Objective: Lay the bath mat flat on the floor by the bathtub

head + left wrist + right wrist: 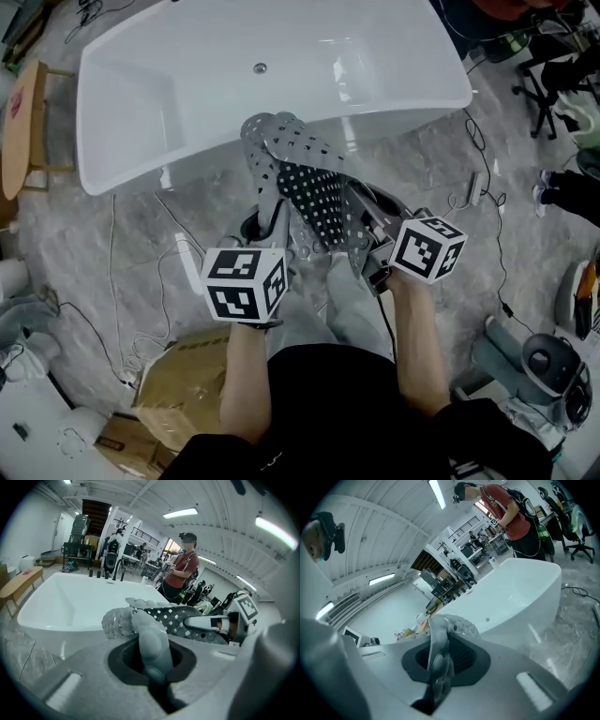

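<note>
Clamping the bunched bath mat (305, 178) aloft at the bathtub's (187, 94) 6 o'clock rim, left gripper (267, 225) and right gripper (366, 230) (both pinching its edge) seem mid-placement; next, spread it flat onto the floor (141, 244).

Left gripper (154, 670): jaws pinched tight on a fold of the grey bath mat (161, 619), which rises out btwn them & spreads away to the right, holes & bumpy underside showing. Right gripper (190, 623) comes in from the right w/ its marker cube (247, 606), one finger lying along the mat's far part. Behind the mat, a white bathtub (65, 606), seen from its side. Wooden bench (21, 581) far left, grey marbled floor (16, 651) lower left. Bg: person in red top (183, 571) standing, strip lights (180, 513) overhead.
</note>
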`<act>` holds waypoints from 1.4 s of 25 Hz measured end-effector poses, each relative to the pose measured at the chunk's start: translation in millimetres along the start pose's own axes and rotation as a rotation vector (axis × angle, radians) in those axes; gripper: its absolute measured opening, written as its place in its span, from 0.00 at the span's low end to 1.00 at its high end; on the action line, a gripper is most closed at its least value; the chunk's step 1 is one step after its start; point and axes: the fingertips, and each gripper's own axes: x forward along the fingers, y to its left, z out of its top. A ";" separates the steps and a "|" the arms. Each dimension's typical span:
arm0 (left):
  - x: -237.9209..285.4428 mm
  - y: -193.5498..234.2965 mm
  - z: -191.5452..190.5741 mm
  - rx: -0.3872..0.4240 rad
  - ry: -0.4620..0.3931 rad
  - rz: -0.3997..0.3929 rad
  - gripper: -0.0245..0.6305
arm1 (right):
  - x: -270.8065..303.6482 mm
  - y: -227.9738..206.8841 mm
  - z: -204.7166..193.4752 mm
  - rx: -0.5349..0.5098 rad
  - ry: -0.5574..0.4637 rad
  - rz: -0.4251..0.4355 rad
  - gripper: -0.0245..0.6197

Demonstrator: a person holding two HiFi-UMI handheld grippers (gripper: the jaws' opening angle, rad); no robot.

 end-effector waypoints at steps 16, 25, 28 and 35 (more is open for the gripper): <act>61.8 37.5 -80.5 -0.104 0.084 0.026 0.07 | 26.4 -88.5 -47.9 0.055 0.056 -0.077 0.08; 87.0 62.7 -111.6 -0.101 0.122 0.032 0.07 | 49.7 -125.1 -78.8 0.062 0.086 -0.100 0.08; 94.3 77.4 -127.8 -0.107 0.143 0.046 0.07 | 52.3 -142.0 -93.3 0.061 0.103 -0.106 0.08; 123.2 83.8 -163.8 -0.068 0.173 0.035 0.07 | 51.0 -190.4 -120.8 0.051 0.134 -0.126 0.08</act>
